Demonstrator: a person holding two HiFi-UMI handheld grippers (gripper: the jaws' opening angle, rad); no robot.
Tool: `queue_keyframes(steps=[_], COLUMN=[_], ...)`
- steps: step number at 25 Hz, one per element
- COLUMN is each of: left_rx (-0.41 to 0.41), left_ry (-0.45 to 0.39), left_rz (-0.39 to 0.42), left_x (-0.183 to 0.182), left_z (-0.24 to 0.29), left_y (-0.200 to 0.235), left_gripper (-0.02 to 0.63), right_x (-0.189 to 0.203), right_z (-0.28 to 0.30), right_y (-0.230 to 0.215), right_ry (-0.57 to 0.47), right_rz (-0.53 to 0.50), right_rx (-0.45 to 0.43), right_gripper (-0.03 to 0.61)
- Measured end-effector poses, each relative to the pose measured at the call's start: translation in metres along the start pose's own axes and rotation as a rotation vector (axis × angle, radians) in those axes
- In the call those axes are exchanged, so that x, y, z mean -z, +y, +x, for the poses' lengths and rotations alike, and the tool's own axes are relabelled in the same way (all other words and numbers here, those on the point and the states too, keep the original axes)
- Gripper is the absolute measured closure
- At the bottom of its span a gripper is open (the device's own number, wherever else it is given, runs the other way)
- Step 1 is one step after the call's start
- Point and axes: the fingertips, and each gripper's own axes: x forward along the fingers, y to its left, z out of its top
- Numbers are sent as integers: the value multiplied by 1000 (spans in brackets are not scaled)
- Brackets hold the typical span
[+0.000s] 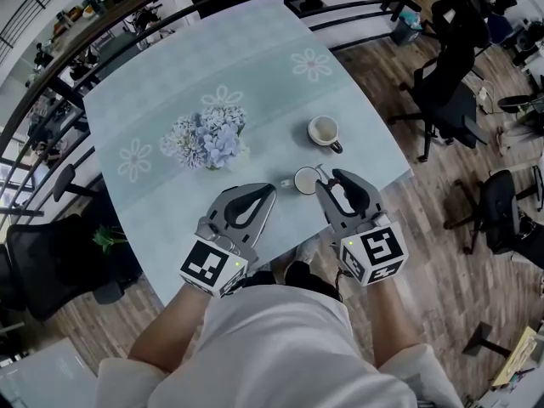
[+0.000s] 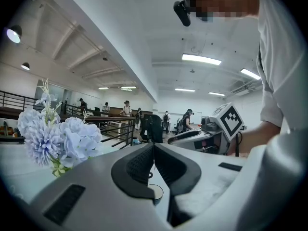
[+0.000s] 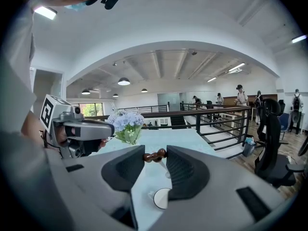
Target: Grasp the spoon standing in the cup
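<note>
Standing in the white cup (image 1: pixel 304 180), the bead-topped spoon (image 3: pixel 154 155) is bracketed, unpinched, by the right gripper (image 3: pixel 155 152), whose jaws are spread for closing. The left gripper (image 2: pixel 153 147) is kept clenched and empty beside the cup.

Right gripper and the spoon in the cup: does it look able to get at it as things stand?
Probably yes. The right gripper has its jaws apart, and the spoon shows its beaded handle right between their tips, above the cup. Nothing else sits in that gap.
</note>
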Motion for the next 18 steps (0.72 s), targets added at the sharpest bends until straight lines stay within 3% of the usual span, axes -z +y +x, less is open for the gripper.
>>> queue_keyframes(steps=[18], left_rx=[7], left_ry=[5], left_rz=[13], left_x=[-2], left_z=[4], left_y=[-8], left_gripper=[592], right_x=[1], right_z=[-10], right_y=[-4], right_ry=[-15], right_rz=[6], right_rx=[-7], right_gripper=[428])
